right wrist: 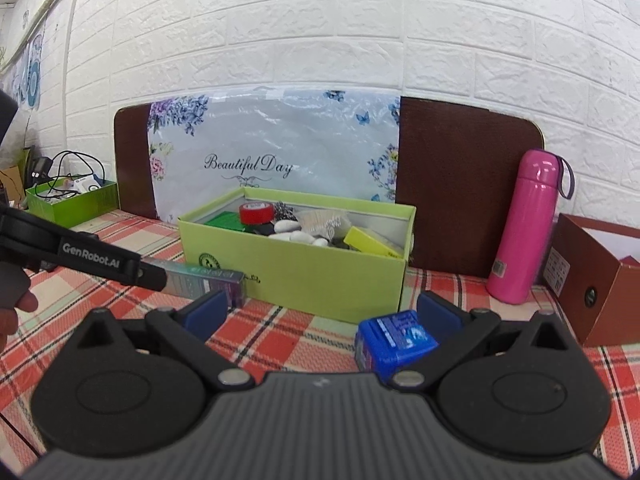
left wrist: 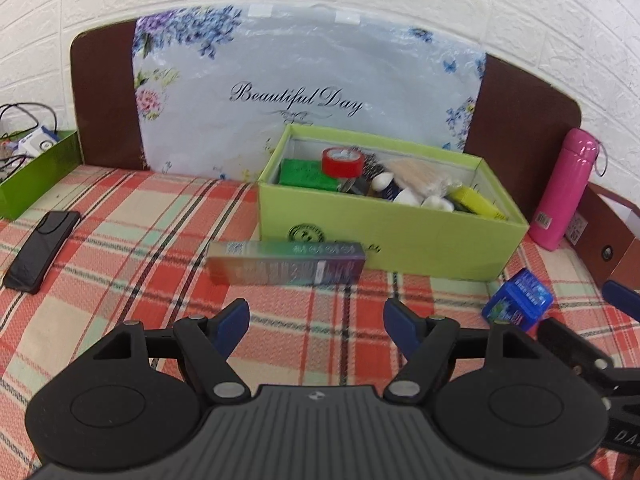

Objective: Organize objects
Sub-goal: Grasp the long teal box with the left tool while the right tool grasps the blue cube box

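In the left wrist view my left gripper [left wrist: 318, 320] hovers open over the plaid cloth with nothing between its fingers. A long iridescent carton [left wrist: 286, 262] lies just ahead of it, against the front of the lime-green box [left wrist: 384, 216]. That box holds a red tape roll [left wrist: 341, 162] and several small items. My right gripper [right wrist: 322, 312] is open too. A small blue box [right wrist: 392, 340] sits on the cloth between its fingers, close to the right pad. The same blue box [left wrist: 516, 304] shows at the right of the left wrist view.
A pink bottle [right wrist: 524, 228] stands right of the lime box, beside a brown open box [right wrist: 600, 280]. A black phone [left wrist: 42, 250] lies at the left, near a darker green tray [left wrist: 36, 176] holding cables. A floral board leans on the white brick wall.
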The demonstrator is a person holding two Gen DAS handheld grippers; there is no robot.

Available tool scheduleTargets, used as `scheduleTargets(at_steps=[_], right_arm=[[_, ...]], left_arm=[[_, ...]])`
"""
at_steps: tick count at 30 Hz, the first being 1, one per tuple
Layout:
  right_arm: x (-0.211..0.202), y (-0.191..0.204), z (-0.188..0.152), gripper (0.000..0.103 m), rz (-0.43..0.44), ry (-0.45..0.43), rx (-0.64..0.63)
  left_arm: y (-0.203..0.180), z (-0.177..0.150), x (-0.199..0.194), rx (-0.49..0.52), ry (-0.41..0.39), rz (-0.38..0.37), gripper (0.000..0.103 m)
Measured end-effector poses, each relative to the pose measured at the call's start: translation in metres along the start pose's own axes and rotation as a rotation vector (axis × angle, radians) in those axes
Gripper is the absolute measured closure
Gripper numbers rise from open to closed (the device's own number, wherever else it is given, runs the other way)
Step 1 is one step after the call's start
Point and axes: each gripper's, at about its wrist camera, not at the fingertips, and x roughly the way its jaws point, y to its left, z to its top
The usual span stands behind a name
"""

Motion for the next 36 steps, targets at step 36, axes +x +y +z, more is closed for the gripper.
scheduleTargets(at_steps=[36], right_arm=[[0.033,-0.028,-0.043,0.000,-0.066,0.173,0.037]], left_arm=[[0.053,0.038,0.110,0.137,-0.003,-0.168,0.026]])
